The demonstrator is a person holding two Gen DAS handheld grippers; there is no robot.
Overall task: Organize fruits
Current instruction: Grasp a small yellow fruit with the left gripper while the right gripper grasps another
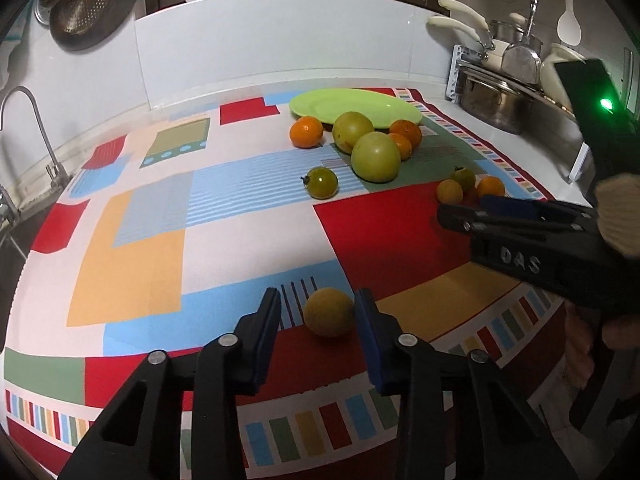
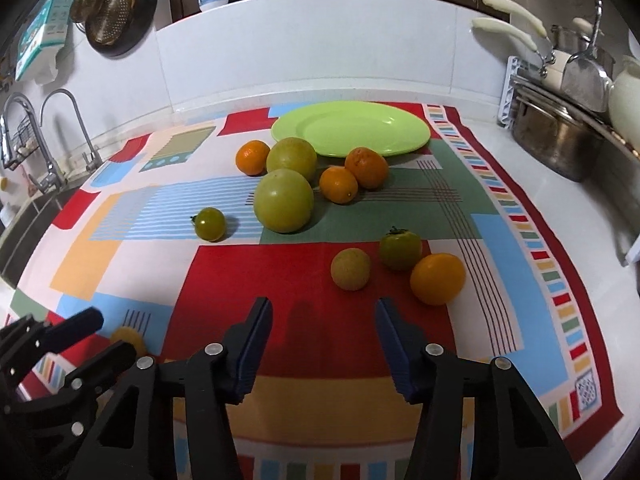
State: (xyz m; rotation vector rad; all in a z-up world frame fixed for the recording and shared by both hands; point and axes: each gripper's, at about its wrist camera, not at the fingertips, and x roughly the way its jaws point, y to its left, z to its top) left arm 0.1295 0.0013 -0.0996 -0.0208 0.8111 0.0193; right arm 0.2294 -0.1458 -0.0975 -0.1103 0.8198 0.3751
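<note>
While spread wide on either side of a yellow fruit (image 1: 329, 312) without touching it, left gripper (image 1: 318, 308) low over the patchwork cloth (image 1: 160, 220), near its front edge; right gripper (image 2: 324, 320) likewise agape, holding nothing, above a red patch; just ahead of it a second yellow fruit (image 2: 351, 269), a green tomato (image 2: 400, 249) and an orange (image 2: 437, 279), close together; farther back, two big green fruits (image 2: 284, 201), three oranges (image 2: 338, 185) and another green tomato (image 2: 210, 224); at the cloth's far edge a bare green plate (image 2: 351, 129); pots (image 2: 556, 144) to the right.
</note>
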